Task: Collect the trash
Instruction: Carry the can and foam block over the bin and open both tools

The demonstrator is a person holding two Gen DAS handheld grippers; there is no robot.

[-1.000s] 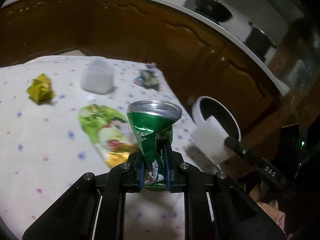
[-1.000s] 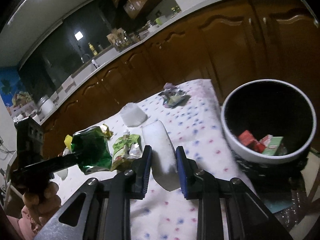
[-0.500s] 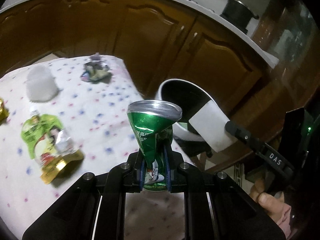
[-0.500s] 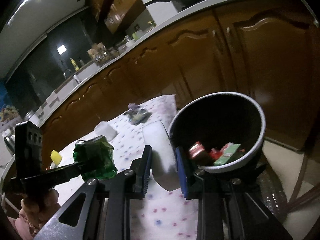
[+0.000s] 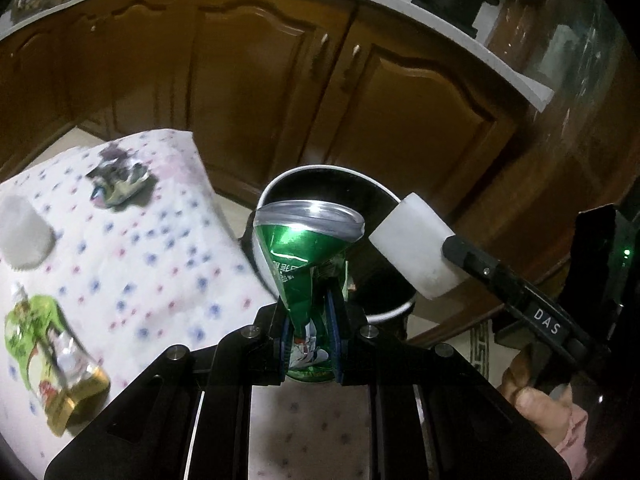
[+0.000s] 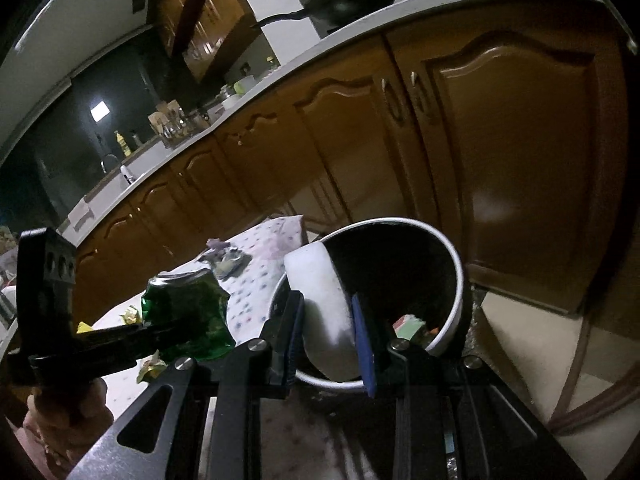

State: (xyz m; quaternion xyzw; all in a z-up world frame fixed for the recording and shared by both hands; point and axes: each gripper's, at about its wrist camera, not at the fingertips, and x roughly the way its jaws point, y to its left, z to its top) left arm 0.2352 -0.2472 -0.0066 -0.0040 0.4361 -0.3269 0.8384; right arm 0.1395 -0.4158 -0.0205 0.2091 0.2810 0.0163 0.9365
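Observation:
My left gripper [image 5: 310,324] is shut on a crushed green can [image 5: 306,252], held upright in front of the round bin [image 5: 328,172] beyond the table edge. In the right wrist view that can [image 6: 186,312] hangs at the left, level with the bin. My right gripper [image 6: 328,320] is shut on a squashed white cup [image 6: 320,304], which sits over the near rim of the bin [image 6: 456,272]. The same white cup [image 5: 416,248] shows in the left wrist view above the bin's right side. Red and green scraps [image 6: 410,326] lie inside the bin.
On the dotted tablecloth [image 5: 132,264] lie a green drink pouch [image 5: 44,356], a white crumpled cup [image 5: 24,234] and a grey-purple wrapper [image 5: 118,180]. Brown kitchen cabinets [image 5: 280,80] stand close behind the bin. A hand [image 5: 544,404] holds the right gripper's handle.
Both grippers have swung to the right, away from the table middle and toward the bin. The white cup now sits over the bin's rim; the can is in front of it.

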